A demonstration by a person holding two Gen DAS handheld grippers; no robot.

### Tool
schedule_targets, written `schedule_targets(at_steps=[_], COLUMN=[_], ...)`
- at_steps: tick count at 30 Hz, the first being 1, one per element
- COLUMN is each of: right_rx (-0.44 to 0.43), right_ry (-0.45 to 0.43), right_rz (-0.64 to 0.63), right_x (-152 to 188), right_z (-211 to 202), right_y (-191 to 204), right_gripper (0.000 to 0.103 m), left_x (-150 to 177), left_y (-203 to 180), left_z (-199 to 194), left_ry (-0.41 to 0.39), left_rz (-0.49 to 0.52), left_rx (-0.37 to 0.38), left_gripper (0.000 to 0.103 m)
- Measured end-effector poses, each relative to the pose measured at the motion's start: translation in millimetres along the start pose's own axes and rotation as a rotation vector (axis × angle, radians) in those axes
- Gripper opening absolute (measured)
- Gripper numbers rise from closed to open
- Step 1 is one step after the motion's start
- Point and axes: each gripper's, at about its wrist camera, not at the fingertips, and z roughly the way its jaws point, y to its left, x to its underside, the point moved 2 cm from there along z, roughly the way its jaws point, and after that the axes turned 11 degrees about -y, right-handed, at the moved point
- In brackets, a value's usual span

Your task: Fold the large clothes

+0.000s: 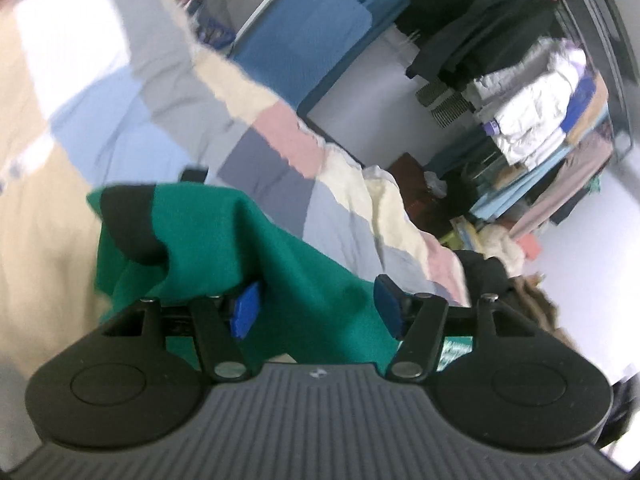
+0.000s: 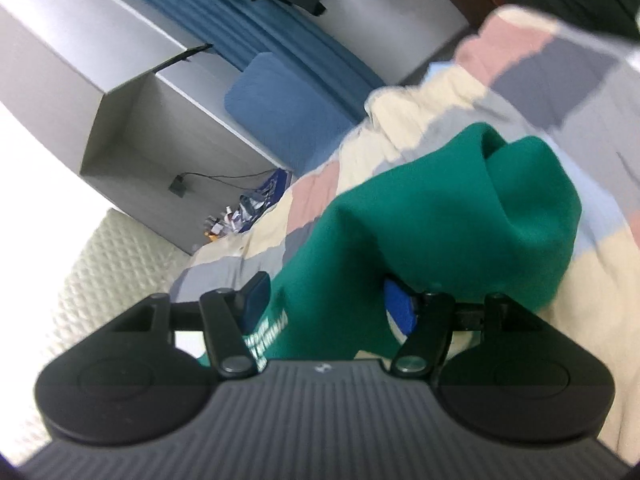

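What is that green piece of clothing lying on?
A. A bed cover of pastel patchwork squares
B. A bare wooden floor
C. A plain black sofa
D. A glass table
A: in both wrist views the green garment is bunched on a patchwork bed cover of pink, cream, grey and pale blue squares.

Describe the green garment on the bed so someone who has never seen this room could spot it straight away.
Find the bed covered by a checked quilt of cream, pink, grey and pale blue squares. Lying rumpled on it is the green sweatshirt-like garment, close in front of both grippers. It is the only solid deep green thing there, with a black patch and white lettering.
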Motion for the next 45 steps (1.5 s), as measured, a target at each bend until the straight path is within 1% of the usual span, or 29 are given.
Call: schedule_targets(at_steps=[2, 4, 6, 11, 17, 19, 23, 26, 30, 34, 37, 40, 41, 45], right_rx=[0.005, 0.01, 0.035, 0.112, 0.173, 0.181, 0.176, 0.177, 0.168, 0.141, 0.111, 0.064, 0.053, 0.07], right_ry=[-0.032, -0.064, -0.064, 0.005, 0.096, 0.12, 0.124, 0.121, 0.116, 0.081, 0.045, 0.017, 0.016, 0.046], right_rz=[-0.065, -0.156, -0.223, -0.312, -0.444, -0.447, -0.467, -0.469, -0.447, -0.403, -0.314, -0.198, -0.167, -0.091], right_x=[-4.6, -7.9, -8.3, -3.9, 11.5, 13.3, 14.8, 16.9, 15.7, 12.7, 3.1, -2.5, -2.0, 9.0], right_z=[11.3, 26.2, 45.9, 103.1, 155.6, 170.3, 196.4, 211.6, 216.7, 202.4, 177.1, 144.9, 132.7, 90.8], right_y=[4.0, 7.3, 6.2, -11.7, -25.2, -32.2, -44.0, -45.2, -50.5, -48.6, -44.4, -43.4, -43.5, -47.5], right_gripper=[0.066, 0.069, 0.068, 0.068, 0.068, 0.068, 0.068, 0.068, 0.068, 0.068, 0.068, 0.068, 0.068, 0.07], left_x=[-3.5, -6.9, -9.9, -12.9, -1.2, 0.3, -1.4, -4.3, -6.9, -10.0, -14.7, -16.3, -14.8, -2.1], left_y=[-3.1, -0.9, 2.3, 8.8, 26.8, 36.3, 55.0, 62.9, 63.4, 56.8, 51.1, 50.9, 51.2, 57.2], left_z=[13.9, 28.5, 46.6, 103.0, 167.9, 185.5, 215.2, 224.0, 222.2, 198.6, 165.8, 128.7, 117.9, 86.8], left_ry=[-0.034, -0.045, -0.049, -0.035, 0.031, 0.051, 0.078, 0.085, 0.075, 0.06, 0.023, 0.003, 0.004, 0.046], left_rz=[0.087, 0.117, 0.14, 0.224, 0.319, 0.306, 0.277, 0.248, 0.248, 0.227, 0.17, 0.078, 0.047, -0.061], left_rx=[-0.009, -0.009, -0.022, -0.087, -0.128, -0.138, -0.152, -0.155, -0.146, -0.132, -0.117, -0.115, -0.117, -0.121], left_gripper=[0.067, 0.069, 0.069, 0.069, 0.069, 0.069, 0.069, 0.069, 0.069, 0.07, 0.072, 0.074, 0.075, 0.076])
